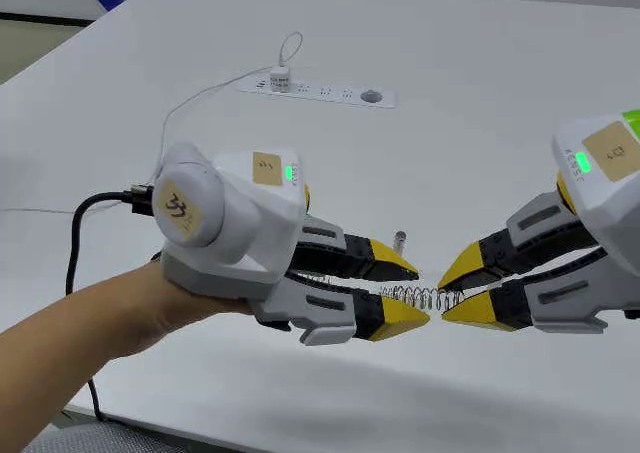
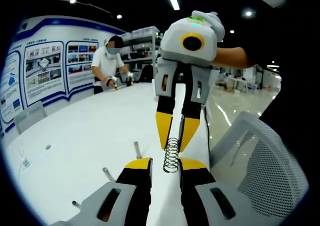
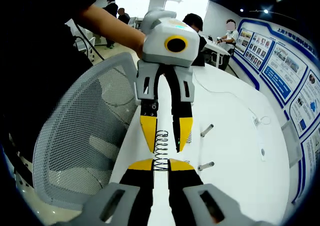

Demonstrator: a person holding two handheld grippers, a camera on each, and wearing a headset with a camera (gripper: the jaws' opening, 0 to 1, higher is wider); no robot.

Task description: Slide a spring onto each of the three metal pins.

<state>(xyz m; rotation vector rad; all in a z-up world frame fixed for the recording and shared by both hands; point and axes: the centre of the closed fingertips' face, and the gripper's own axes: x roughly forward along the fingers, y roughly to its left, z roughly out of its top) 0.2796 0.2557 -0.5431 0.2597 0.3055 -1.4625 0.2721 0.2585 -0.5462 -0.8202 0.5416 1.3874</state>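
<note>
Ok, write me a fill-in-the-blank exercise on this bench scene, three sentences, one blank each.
1. The left claw and the right claw meet tip to tip, with a ___ running between them.
2. In the left gripper view, ___ metal pins stand on the white table.
3. Both claws have ___ tips.

Missing words: spring; three; yellow.

White table point(image 1: 480, 103) carries a power strip point(image 1: 320, 91), thin cable point(image 1: 190, 105) and seemingly three pins point(image 2: 137, 150).
</note>
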